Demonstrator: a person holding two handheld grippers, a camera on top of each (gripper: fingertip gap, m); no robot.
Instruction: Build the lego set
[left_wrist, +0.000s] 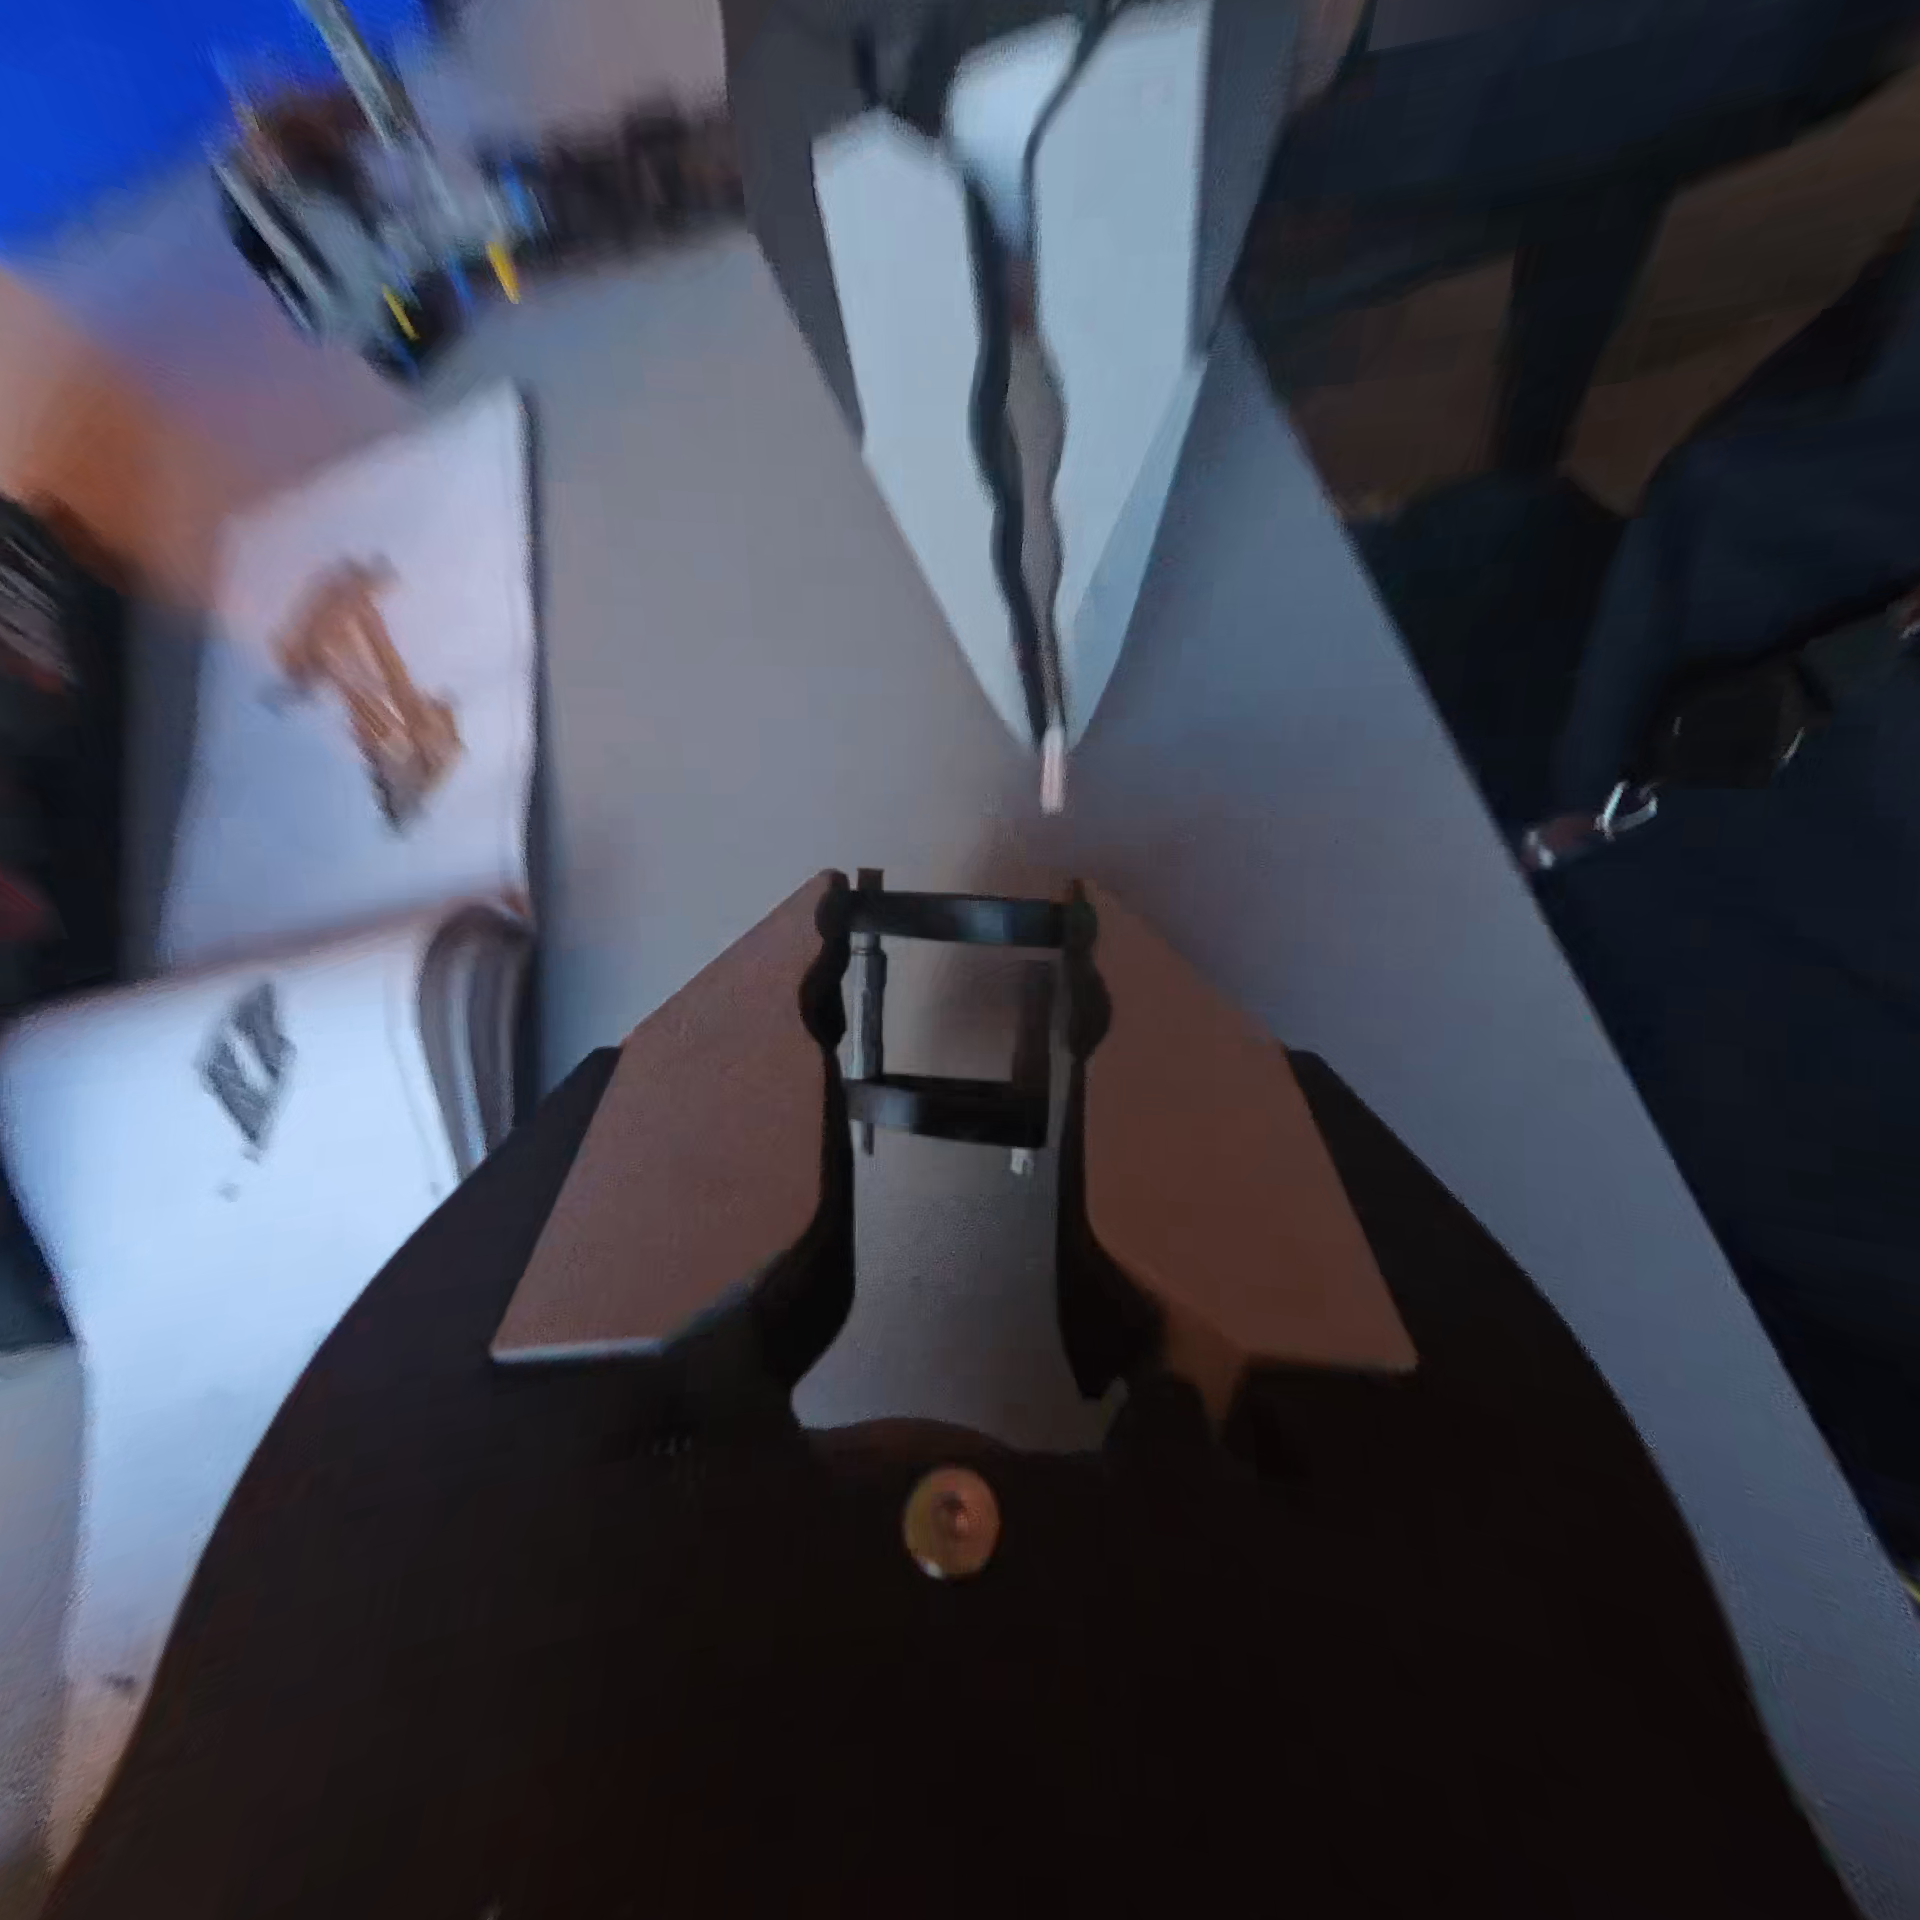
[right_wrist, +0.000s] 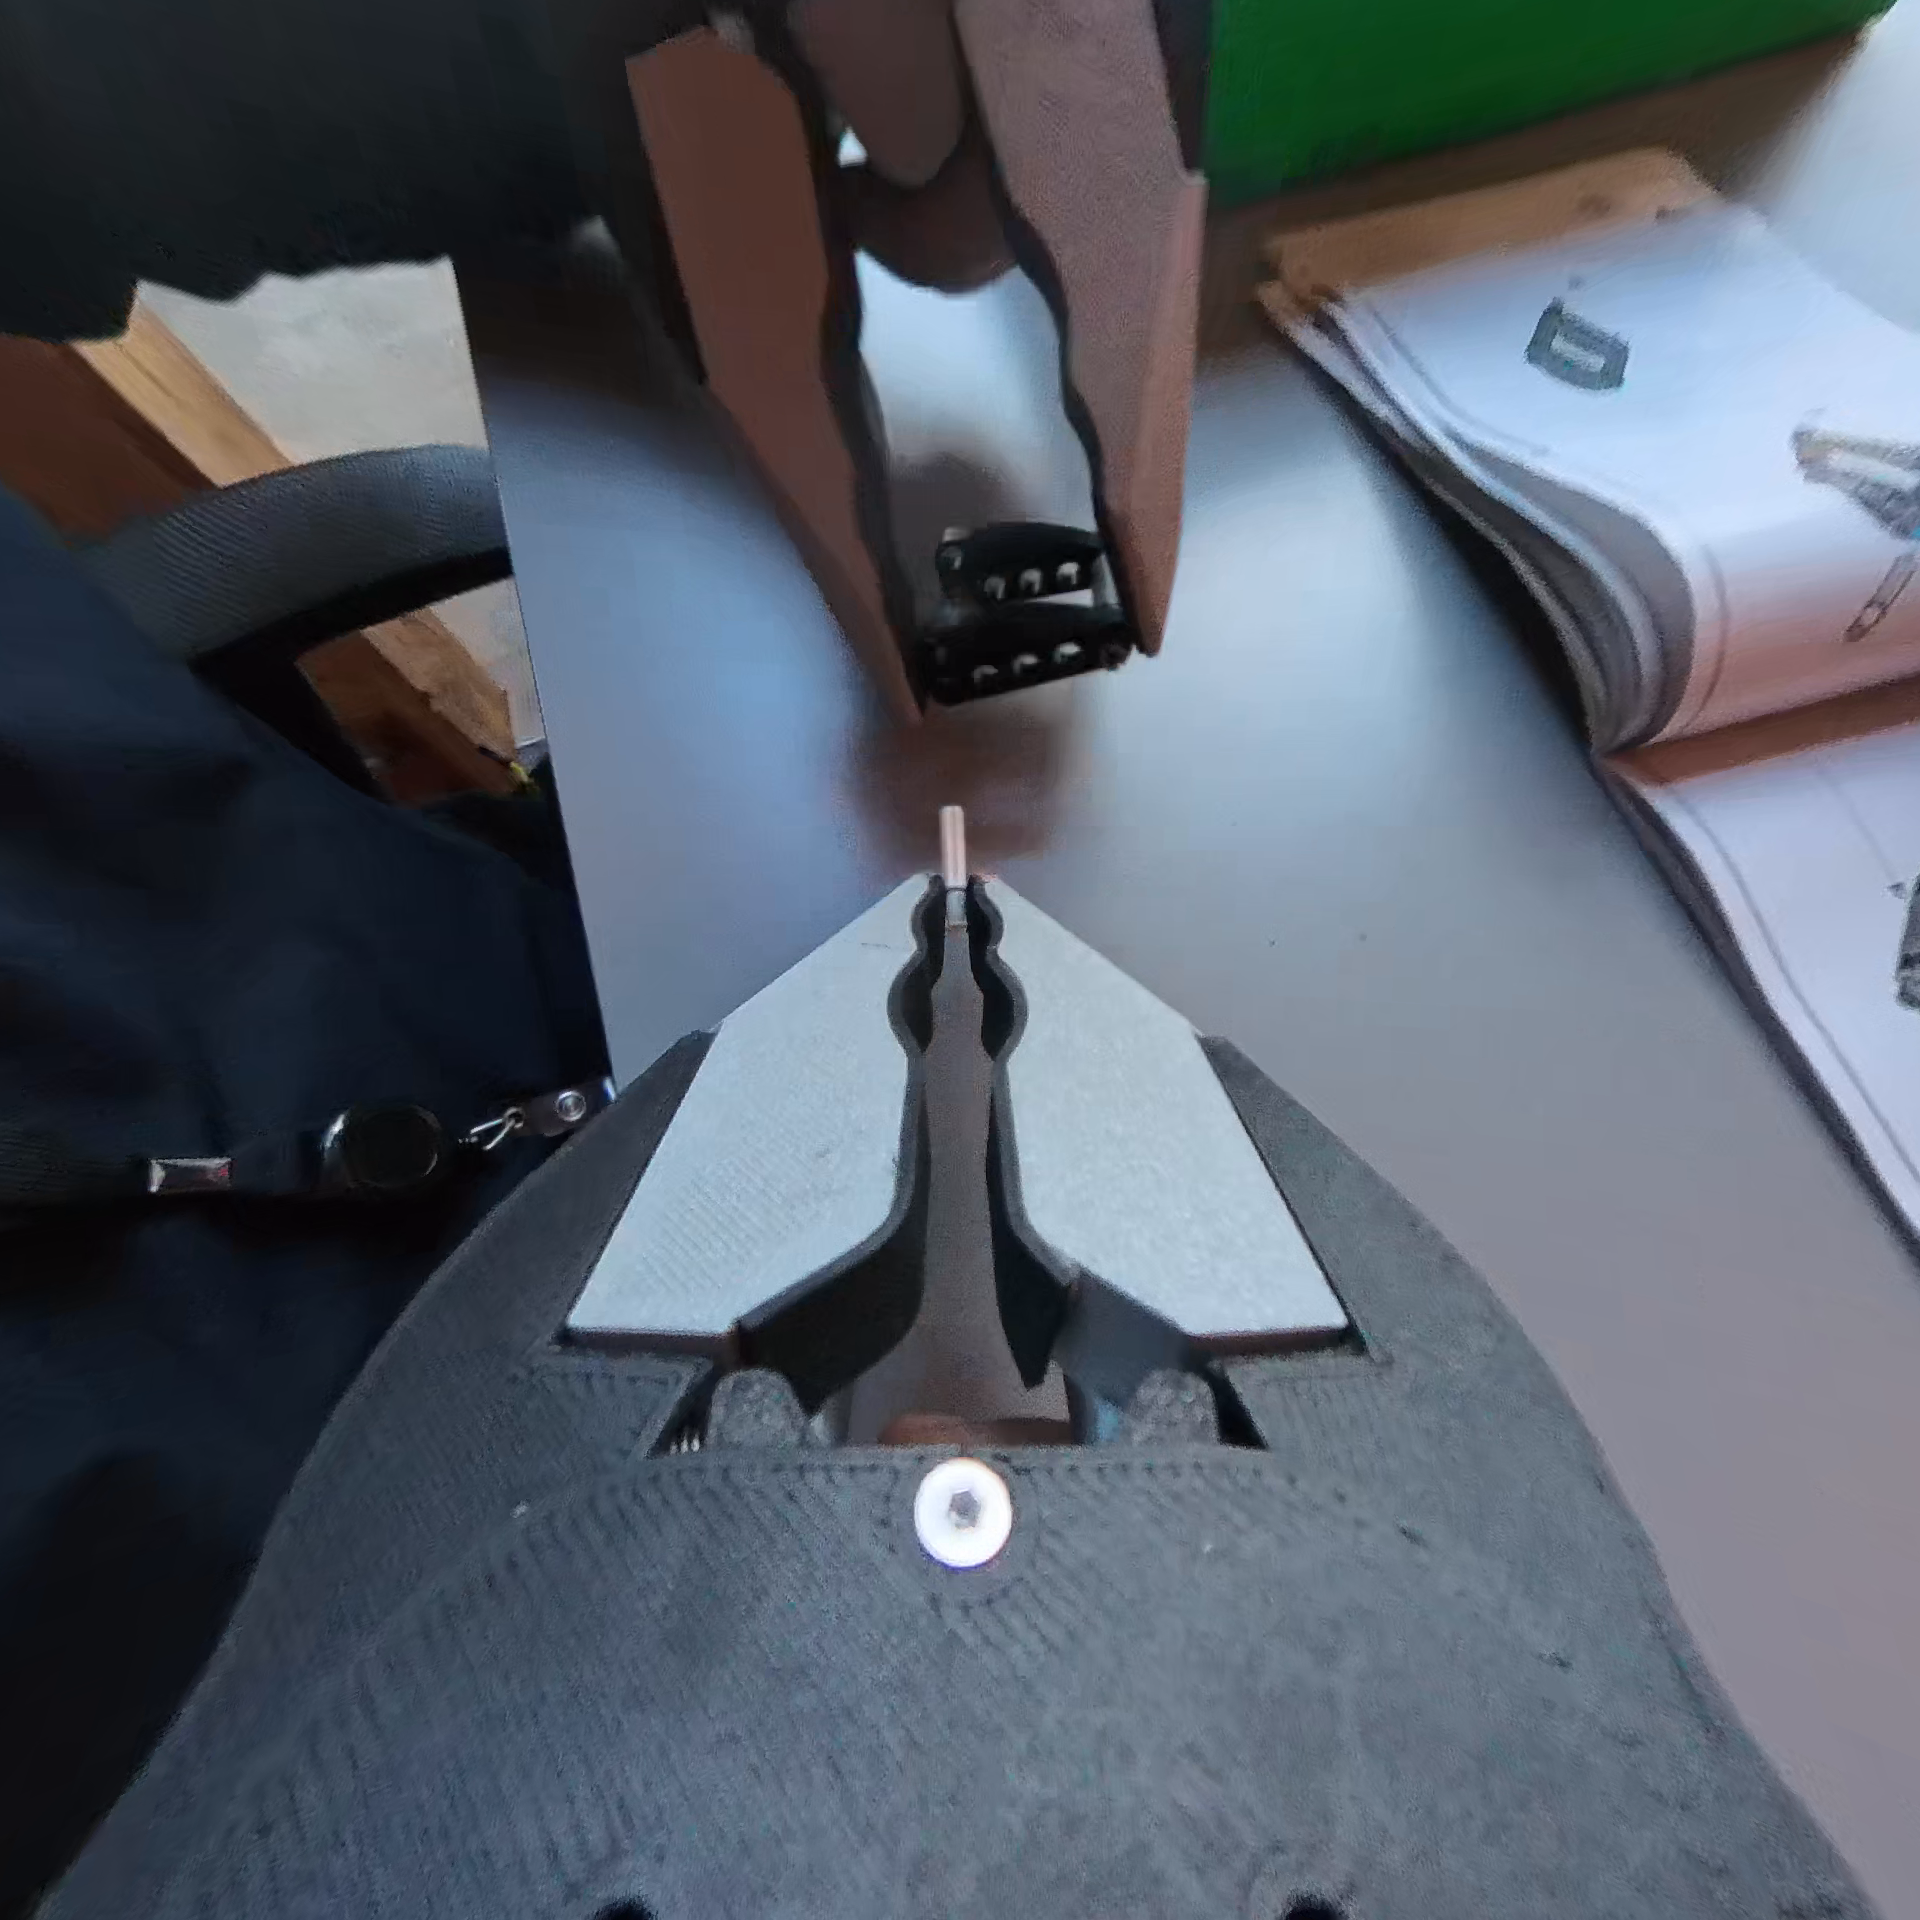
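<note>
While both my grippers hang over the grey table, each holds one piece of the lego set above its surface. My left gripper, the one with brown fingers, is clamped on a small black lego frame: two short black beams stacked one above the other and joined by upright pins, with a row of round holes along each beam facing my right wrist camera. In the left wrist view the frame reads as an open black rectangle spanning the gap between the fingertips, a grey pin standing along its left side. My right gripper, with pale grey fingers, is closed tight on a thin light-grey pin; half of the pin pokes out past the fingertips, aimed toward the black frame, near it but apart. From the left wrist view that same pin shows at the tip of the right gripper, pointing at me.

Both pieces sit close to the table's near edge, by my dark clothing. Toward the table's far right edge lies an open instruction booklet, its pages bearing drawings of parts. A green box stands at the far edge behind it. The left wrist view is blurred; I cannot tell what the loose items at the far corner are.
</note>
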